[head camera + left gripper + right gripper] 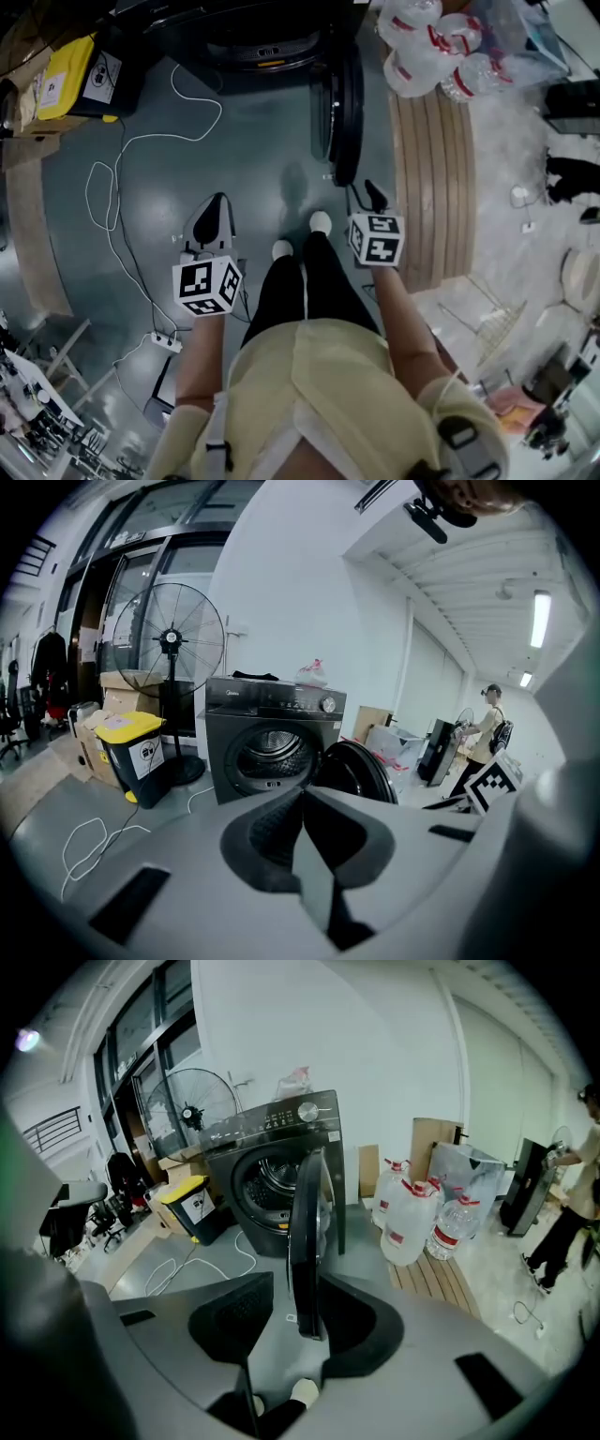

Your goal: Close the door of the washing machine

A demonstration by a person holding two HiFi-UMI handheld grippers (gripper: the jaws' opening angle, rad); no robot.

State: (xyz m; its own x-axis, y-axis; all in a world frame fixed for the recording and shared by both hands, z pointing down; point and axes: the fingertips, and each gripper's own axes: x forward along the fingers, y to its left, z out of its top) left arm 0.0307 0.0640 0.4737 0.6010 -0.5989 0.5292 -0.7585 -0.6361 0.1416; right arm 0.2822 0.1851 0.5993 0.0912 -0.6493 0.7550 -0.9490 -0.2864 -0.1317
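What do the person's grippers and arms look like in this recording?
The left gripper and the right gripper have smooth grey bodies with dark, textured pads inside the jaws. Each carries a white cube printed with black square markers. The person wears a pale yellow top whose sleeves leave the forearms bare, black trousers and white shoes.

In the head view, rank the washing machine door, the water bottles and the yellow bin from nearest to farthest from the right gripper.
1. washing machine door, just ahead of the right gripper.
2. water bottles, farther ahead, right.
3. yellow bin, far left.
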